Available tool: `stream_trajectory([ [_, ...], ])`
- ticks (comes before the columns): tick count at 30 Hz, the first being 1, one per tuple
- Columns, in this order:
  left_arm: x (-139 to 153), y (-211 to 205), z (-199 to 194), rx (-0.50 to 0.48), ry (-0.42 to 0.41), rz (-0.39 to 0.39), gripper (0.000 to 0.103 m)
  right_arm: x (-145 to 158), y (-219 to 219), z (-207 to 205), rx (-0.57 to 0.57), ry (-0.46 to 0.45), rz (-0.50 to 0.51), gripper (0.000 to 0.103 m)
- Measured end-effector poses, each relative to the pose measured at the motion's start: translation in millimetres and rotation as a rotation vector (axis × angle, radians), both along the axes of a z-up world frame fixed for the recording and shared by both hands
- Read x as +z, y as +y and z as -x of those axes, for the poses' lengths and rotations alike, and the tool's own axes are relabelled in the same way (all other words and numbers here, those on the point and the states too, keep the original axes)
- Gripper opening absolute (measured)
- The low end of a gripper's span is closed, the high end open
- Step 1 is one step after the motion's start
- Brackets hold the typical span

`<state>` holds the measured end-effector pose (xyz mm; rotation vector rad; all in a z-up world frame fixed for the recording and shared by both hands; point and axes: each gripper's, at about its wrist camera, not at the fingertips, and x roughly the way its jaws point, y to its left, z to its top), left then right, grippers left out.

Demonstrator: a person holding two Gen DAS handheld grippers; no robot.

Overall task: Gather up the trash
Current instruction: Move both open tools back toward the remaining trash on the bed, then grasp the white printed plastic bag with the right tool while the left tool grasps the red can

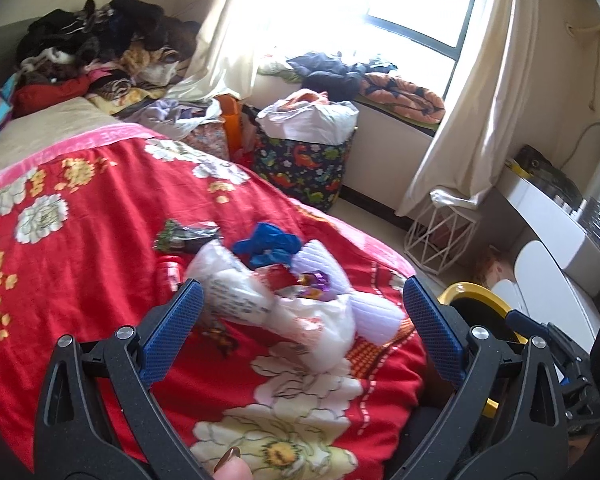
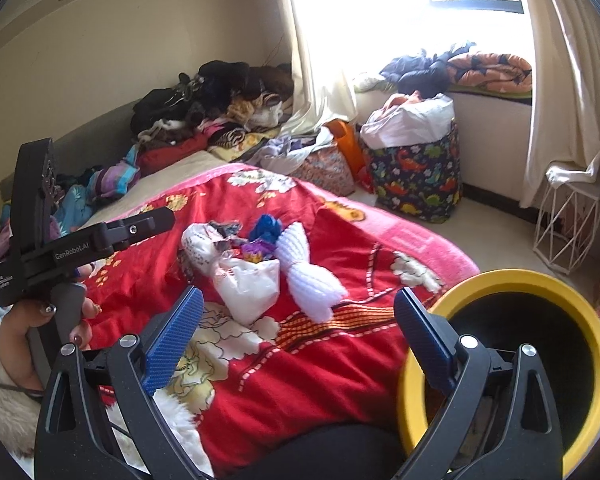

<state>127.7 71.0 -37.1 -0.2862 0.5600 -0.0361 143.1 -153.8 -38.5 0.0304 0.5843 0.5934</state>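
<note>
A heap of trash lies on the red flowered blanket [image 1: 100, 240]. It holds a white plastic bag [image 1: 316, 324], a crumpled blue piece [image 1: 268, 244], white foam netting [image 1: 368, 308], a purple wrapper [image 1: 318, 282] and a dark wrapper [image 1: 188, 234]. My left gripper [image 1: 302, 284] is open, its blue pads on either side of the heap, just short of it. My right gripper [image 2: 299, 294] is open too, farther back from the white bag [image 2: 248, 284] and the netting [image 2: 308, 276]. A yellow-rimmed black bin [image 2: 520, 276] stands by the right finger, off the bed's edge.
A hand [image 2: 80, 312] holds the left gripper's handle at the left. A dinosaur-print bag [image 1: 304, 168] and a white wire basket [image 1: 440, 236] stand on the floor under the window. Clothes [image 1: 100, 40] are piled at the bed's head. A white desk [image 1: 548, 208] is at the right.
</note>
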Motion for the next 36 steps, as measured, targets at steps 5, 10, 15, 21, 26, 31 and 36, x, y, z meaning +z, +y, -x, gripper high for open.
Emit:
stream_trajectory([
  [5,-7.8,24.1,1.0,0.058,0.032,0.010,0.092,-9.0,18.5,-10.6,0.030,0.035,0.006,0.093],
  [10,-17.5,45.6,1.3,0.108,0.067,0.019,0.092,-19.5,37.9,-23.1,0.063,0.065,0.031,0.093],
  [15,-30.3,64.0,-0.5,0.149,0.121,0.034,0.077,-29.7,54.3,-32.6,0.084,0.093,0.043,0.093],
  [21,-54.1,76.6,-4.5,0.167,0.206,0.075,0.044,-33.6,70.0,-39.1,0.104,0.091,0.068,0.093],
  [26,-64.7,79.5,-10.6,0.161,0.241,0.109,0.024,-38.2,81.7,-47.4,0.106,0.087,0.097,0.093],
  [31,-70.9,81.8,-15.4,0.158,0.254,0.158,0.020,-46.5,94.5,-58.0,0.118,0.100,0.129,0.093],
  [36,-76.5,80.1,-21.5,0.148,0.271,0.177,0.021,-55.0,102.7,-64.2,0.125,0.112,0.144,0.092],
])
